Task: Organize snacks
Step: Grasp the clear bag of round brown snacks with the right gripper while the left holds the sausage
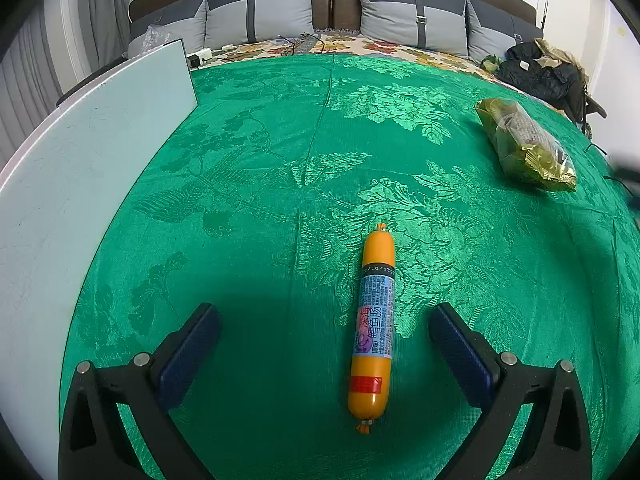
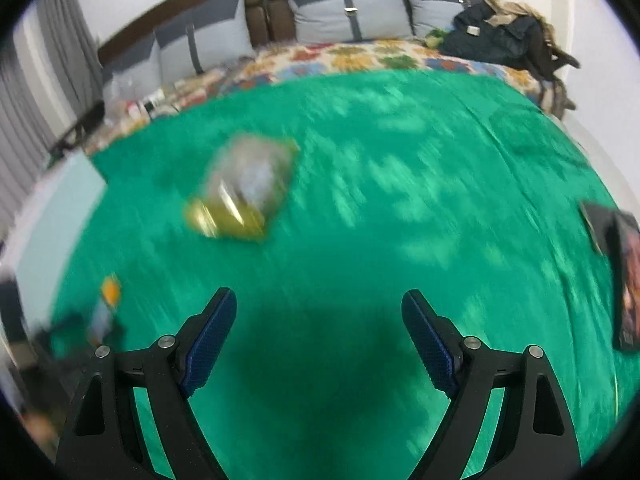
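Left wrist view: my left gripper hangs low over the green cloth, fingers spread wide, holding nothing. Sausage lies flat between them, lengthwise along my line of sight, nearer the right finger, touching neither.

Green bag sits well beyond the sausage and to its right. White board stands left of the sausage, along the cloth's edge.

Right wrist view is smeared with motion blur. Right gripper also wide apart and empty, only cloth between the fingers. Bag shows ahead-left; a dark packet at far right, details unreadable.

Risks, as I judge them:
- Sausage is round and slick-skinned; closing off-centre could roll it or squirt it out.
- Right finger would reach it first and nudge it sideways before the left one meets it.
- Cloth over a soft bed gives; pressing down may bunch fabric into the grip.
- With the right view blurred, any grasp from that side would be badly aimed.

Room: bed with grey pillows at a brown headboard, dark clothes heaped beyond the bag.
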Demonstrator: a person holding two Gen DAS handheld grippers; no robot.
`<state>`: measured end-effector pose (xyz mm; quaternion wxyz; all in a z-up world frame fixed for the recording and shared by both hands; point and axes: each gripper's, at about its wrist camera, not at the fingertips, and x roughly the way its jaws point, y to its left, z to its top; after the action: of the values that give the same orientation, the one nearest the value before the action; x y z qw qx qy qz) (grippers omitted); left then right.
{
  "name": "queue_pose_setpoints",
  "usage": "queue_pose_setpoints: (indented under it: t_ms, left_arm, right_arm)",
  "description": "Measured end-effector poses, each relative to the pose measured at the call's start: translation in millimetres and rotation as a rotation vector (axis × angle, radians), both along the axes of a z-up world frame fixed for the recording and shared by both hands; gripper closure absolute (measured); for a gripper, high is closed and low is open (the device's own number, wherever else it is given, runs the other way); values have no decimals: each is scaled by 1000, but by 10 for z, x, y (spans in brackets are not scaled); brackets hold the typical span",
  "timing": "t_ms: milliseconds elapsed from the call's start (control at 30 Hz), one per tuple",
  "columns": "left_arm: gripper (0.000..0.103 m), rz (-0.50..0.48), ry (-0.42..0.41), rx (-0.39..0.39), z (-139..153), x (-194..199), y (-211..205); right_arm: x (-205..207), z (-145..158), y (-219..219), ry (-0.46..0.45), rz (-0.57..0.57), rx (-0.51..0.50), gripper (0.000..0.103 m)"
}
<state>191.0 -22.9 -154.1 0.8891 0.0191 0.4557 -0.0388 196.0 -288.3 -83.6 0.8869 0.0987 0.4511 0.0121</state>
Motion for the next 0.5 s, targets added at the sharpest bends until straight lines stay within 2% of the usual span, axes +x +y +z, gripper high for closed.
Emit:
queue_pose_setpoints:
  t_ms: [133,267,333,367,400,500]
  left_arm:
    - [0,0,0,0,0,0,-1]
    - [0,0,0,-1,0,0,0]
    - [0,0,0,-1,0,1,1]
    - [0,0,0,-1,1,1,4]
    - [0,0,0,-1,0,1,1]
    - [0,0,0,-1,0,0,2]
  right_arm:
    - [688,63,265,56,0,4,16]
    - [1224,-292,536,262,-3,-102,16]
    - [1265,-429,553,312,-17,-125,19]
    - [1254,-440,532,301,-26,-114,20]
    - [1222,-415,505,274,-27,-90,28]
    - [1088,-364,415,241,2,-44,31]
